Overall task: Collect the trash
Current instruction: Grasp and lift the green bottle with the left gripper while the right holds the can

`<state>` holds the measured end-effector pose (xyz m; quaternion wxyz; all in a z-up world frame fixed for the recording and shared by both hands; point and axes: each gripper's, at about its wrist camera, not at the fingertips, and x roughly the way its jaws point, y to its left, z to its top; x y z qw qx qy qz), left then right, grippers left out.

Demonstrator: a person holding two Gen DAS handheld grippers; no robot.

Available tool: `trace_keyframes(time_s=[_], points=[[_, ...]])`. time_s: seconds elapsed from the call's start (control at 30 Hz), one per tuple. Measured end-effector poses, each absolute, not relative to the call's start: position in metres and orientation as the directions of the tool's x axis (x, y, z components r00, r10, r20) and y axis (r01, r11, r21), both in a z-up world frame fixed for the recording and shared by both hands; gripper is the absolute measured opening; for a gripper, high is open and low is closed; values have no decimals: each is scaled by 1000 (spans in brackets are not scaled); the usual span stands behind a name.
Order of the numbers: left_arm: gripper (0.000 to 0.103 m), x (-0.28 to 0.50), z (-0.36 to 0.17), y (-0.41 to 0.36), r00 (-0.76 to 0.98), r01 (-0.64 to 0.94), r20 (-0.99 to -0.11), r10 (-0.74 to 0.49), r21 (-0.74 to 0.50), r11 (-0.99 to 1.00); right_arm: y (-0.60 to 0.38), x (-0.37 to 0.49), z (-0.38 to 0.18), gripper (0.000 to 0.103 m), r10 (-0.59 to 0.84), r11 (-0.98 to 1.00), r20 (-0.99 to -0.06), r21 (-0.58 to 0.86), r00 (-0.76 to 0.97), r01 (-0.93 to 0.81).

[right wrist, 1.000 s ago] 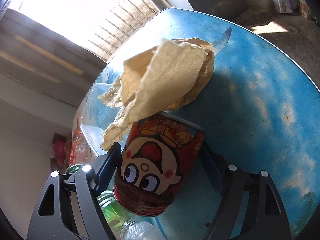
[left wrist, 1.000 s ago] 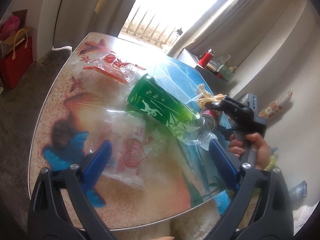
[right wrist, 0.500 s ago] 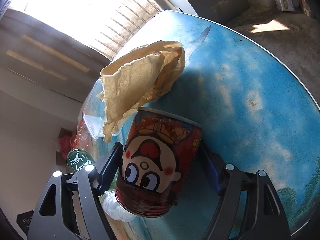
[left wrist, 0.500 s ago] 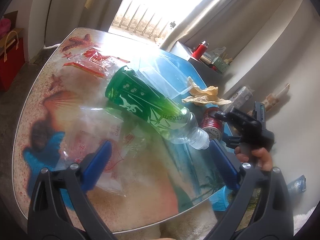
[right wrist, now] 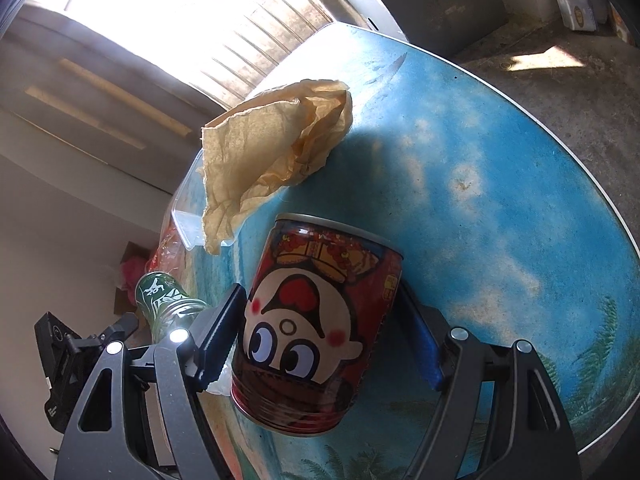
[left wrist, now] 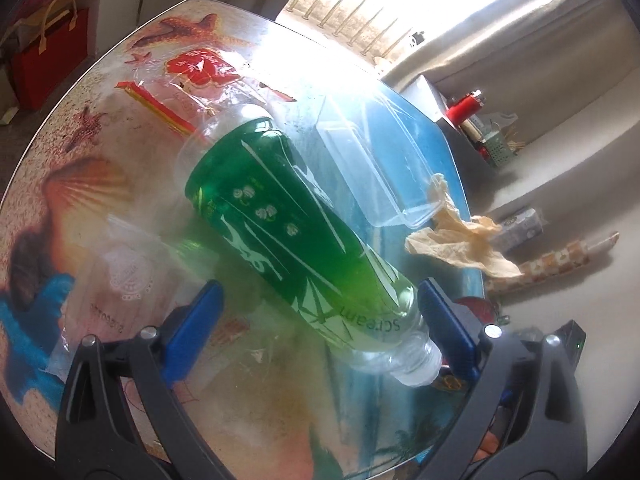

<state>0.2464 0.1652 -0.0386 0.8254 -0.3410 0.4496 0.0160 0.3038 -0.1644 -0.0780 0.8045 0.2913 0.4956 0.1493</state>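
The green-labelled clear plastic bottle (left wrist: pixel 296 240) lies on its side on the picture-printed round bench (left wrist: pixel 80 152), its neck end reaching in between the blue pads of the left claw (left wrist: pixel 320 320). That claw stands wide; the right-hand pad is just beside the bottle's shoulder, the left-hand pad well clear of it, so nothing is gripped. In the right wrist view the bottle (right wrist: pixel 164 300) shows only as a green end beside the left claw's frame.

The red cylindrical drink can printed with a cartoon face (right wrist: pixel 316 332) sits between the fingers of the right claw (right wrist: pixel 320 340). The left-hand pad looks to be against the can's side; the right-hand pad is partly hidden behind it, so whether the can is truly gripped cannot be told.

Beyond the can lies a crumpled tan paper napkin (right wrist: pixel 276 148), touching a clear plastic food tray (left wrist: pixel 372 160). Clear plastic wrappers with red print (left wrist: pixel 188 80) lie further off on the bench, past the bottle's base.
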Motion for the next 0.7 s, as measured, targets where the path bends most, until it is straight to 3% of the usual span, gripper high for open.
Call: trace_keyframes(time_s=[0.4,0.5,0.57,0.7], points=[[93,282,-65,172,530,-502,-806,-263,-548,668,-175,305,-84,72,572,759,-679,651,461,15],[89,285,-65,168,522,-523,-823,-226,-518,677,-179,303,-85,72,582,752,-671,660,460,11],[80,285,-65,165,521,-528,-829,-205,-501,685,-181,303,-86,71,589,745,-665,667,459,10],[71,282,-65,164,539,-526,-813,-222,-530,665,-183,303,-87,71,598,737,-657,676,459,8]])
